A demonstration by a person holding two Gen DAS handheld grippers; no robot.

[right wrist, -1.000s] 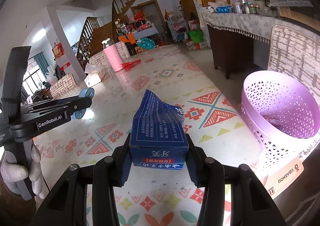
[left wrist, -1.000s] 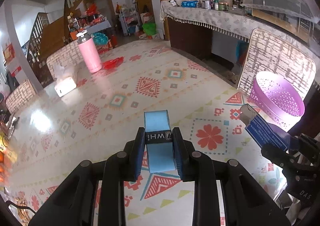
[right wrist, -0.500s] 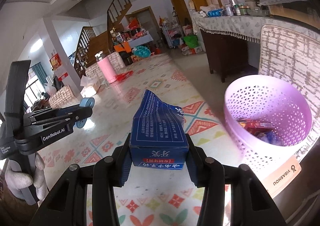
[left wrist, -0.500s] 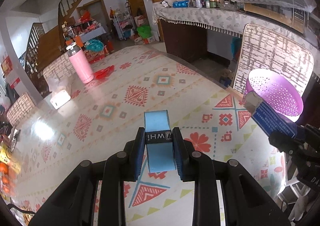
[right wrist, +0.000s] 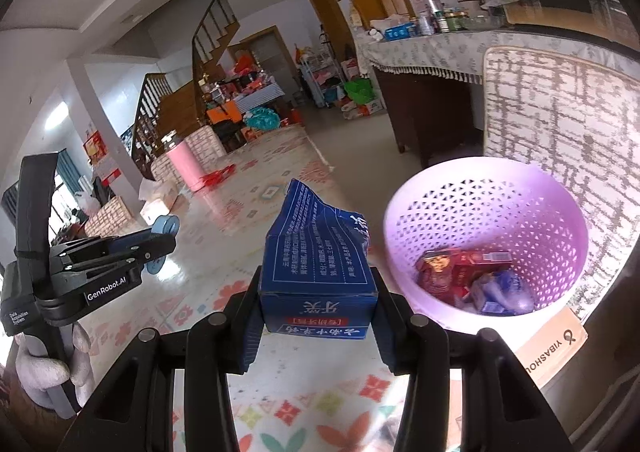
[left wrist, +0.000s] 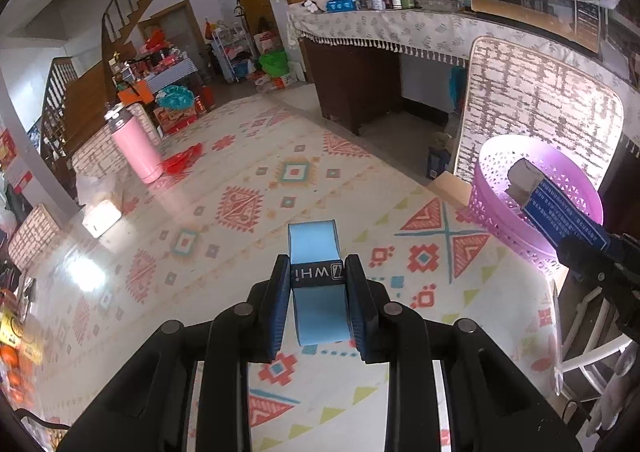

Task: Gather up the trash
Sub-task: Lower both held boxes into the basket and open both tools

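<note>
My left gripper [left wrist: 317,288] is shut on a light blue flat pack [left wrist: 316,252] with a black band, held above the patterned tablecloth [left wrist: 240,208]. In the right wrist view my right gripper [right wrist: 318,306] is shut on a crumpled dark blue carton [right wrist: 316,252] with white print, just left of a pink perforated basket [right wrist: 486,188]. The basket holds a red box [right wrist: 460,264] and other wrappers. From the left wrist view the same carton [left wrist: 560,212] hangs over the basket [left wrist: 500,212] rim at the right. The left gripper [right wrist: 160,240] shows at the left of the right wrist view, held by a gloved hand [right wrist: 44,368].
A pink flask [left wrist: 134,146], a red wrapper [left wrist: 184,160] and a white tissue pack [left wrist: 102,212] sit at the table's far left. A woven chair back [left wrist: 540,112] stands behind the basket. A cardboard box [right wrist: 552,348] lies beside the basket. A cluttered sideboard [left wrist: 400,28] runs along the far right.
Both grippers have moved right toward the basket, each keeping its grip. The basket now fills more of the right wrist view, showing its contents, and the blue carton hangs over its rim.
</note>
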